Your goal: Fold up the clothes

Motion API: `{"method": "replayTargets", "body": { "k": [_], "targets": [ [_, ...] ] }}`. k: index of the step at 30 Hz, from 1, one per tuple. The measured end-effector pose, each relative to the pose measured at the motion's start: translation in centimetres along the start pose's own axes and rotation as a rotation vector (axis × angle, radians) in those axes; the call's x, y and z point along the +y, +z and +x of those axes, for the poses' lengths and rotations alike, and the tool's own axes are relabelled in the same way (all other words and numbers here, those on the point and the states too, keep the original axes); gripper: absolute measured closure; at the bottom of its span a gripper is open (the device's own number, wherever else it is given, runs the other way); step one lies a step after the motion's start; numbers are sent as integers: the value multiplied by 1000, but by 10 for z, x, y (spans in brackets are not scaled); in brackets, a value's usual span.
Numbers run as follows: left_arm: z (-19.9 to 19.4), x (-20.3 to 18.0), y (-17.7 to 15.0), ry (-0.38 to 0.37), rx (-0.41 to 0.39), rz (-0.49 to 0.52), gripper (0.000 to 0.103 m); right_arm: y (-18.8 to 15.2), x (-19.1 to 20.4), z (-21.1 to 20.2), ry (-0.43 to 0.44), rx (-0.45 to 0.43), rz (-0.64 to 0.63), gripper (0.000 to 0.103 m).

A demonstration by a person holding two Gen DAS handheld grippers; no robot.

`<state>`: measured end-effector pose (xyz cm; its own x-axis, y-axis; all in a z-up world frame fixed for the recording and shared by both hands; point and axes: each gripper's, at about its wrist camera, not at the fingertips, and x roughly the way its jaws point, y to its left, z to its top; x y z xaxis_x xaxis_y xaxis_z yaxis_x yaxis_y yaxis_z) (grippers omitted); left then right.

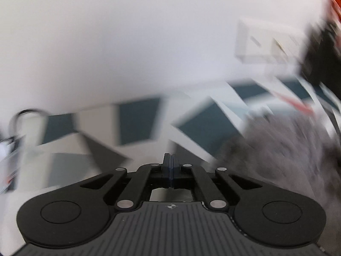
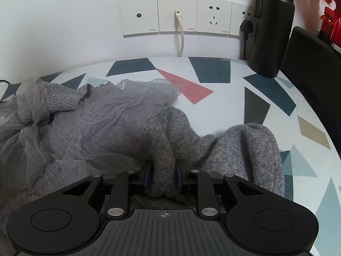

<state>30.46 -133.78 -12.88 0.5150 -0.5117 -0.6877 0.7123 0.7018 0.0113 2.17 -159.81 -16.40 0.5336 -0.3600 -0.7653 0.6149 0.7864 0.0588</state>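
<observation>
A fold of the soft, limp garment (image 2: 164,149) is held by the right gripper (image 2: 163,176), while the left gripper (image 1: 171,166) is closed empty; the thick knit edge is judged a better hold than the fragile mesh.

White wall (image 2: 64,21) with socket plates (image 2: 177,15) behind a geometric-patterned table (image 2: 223,111).

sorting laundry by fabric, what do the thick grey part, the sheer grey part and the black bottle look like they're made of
Thick grey part: looks like soft knit, wool or a blend; fuzzy, flecked surface. Sheer grey part: looks like tulle or mesh; see-through, crinkled. Black bottle: probably coated metal; matte, smooth wall, though plastic cannot be ruled out.
</observation>
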Motion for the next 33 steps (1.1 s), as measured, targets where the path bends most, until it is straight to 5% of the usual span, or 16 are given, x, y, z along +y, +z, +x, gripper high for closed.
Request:
{"method": "replayTargets", "body": {
  "k": [4, 7, 10, 16, 18, 20, 28, 30, 33],
  "targets": [
    [-28, 51, -17, 120, -45, -189, 103, 1, 1, 0, -2, 3, 1, 79],
    [-29, 72, -32, 51, 33, -226, 103, 1, 2, 0, 1, 3, 5, 78],
    [-21, 58, -30, -33, 76, -136, 87, -1, 7, 0, -6, -2, -19, 73],
    [21, 9, -6, -178, 156, 42, 82, -3, 12, -1, -20, -8, -33, 70],
    [33, -11, 0, -226, 175, 132, 58, -5, 9, -3, -11, -6, -28, 70],
    [37, -32, -1, -242, 176, 223, 51, -7, 6, -5, -4, -7, -16, 70],
    [62, -62, 4, -283, 190, 324, 52, -14, 13, -11, -28, -34, -31, 70],
    [64, -60, 6, -306, 190, 293, 94, -15, 12, -11, -27, -37, -33, 70],
    [60, -57, 8, -281, 173, 257, 94, -15, 11, -11, -22, -40, -31, 69]
  ]
}}
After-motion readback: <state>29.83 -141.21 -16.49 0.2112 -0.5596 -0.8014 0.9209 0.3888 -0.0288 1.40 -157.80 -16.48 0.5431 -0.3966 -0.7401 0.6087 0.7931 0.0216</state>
